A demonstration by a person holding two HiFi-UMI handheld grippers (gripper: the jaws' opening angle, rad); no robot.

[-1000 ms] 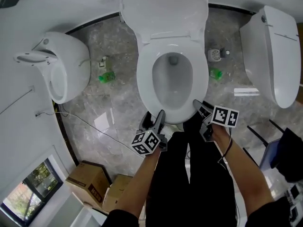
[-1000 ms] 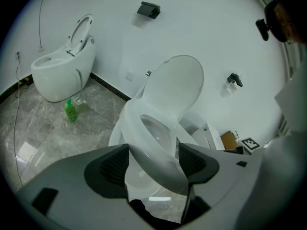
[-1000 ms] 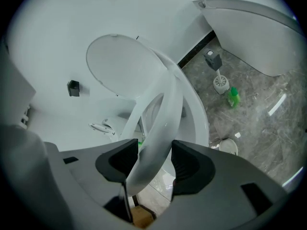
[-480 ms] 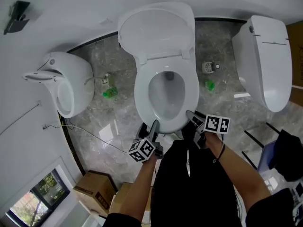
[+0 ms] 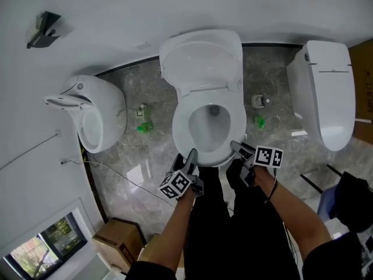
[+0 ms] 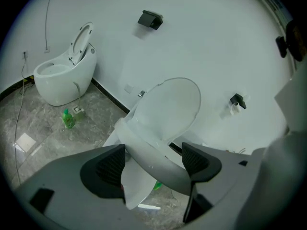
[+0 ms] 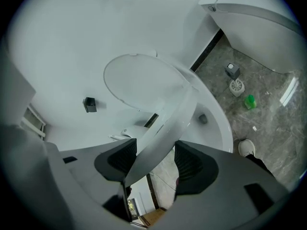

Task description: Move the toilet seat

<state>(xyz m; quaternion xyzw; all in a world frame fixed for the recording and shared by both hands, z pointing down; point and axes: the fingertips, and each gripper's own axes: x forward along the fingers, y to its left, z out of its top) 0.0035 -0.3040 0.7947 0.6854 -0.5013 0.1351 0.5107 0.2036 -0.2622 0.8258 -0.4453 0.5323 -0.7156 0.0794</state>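
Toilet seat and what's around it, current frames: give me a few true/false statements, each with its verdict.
1. The toilet seat runs between the jaws of the left gripper and of the right gripper. True. The left gripper's jaws have just been opening.
2. The seat lies flat on the bowl. False: it is tilted up, off the bowl.
3. The lid behind the seat is up. True.
4. The toilet at the head view's right has its lid up. False: that toilet is closed.
5. The bottle on the floor left of the bowl is red. False: the bottle is green.
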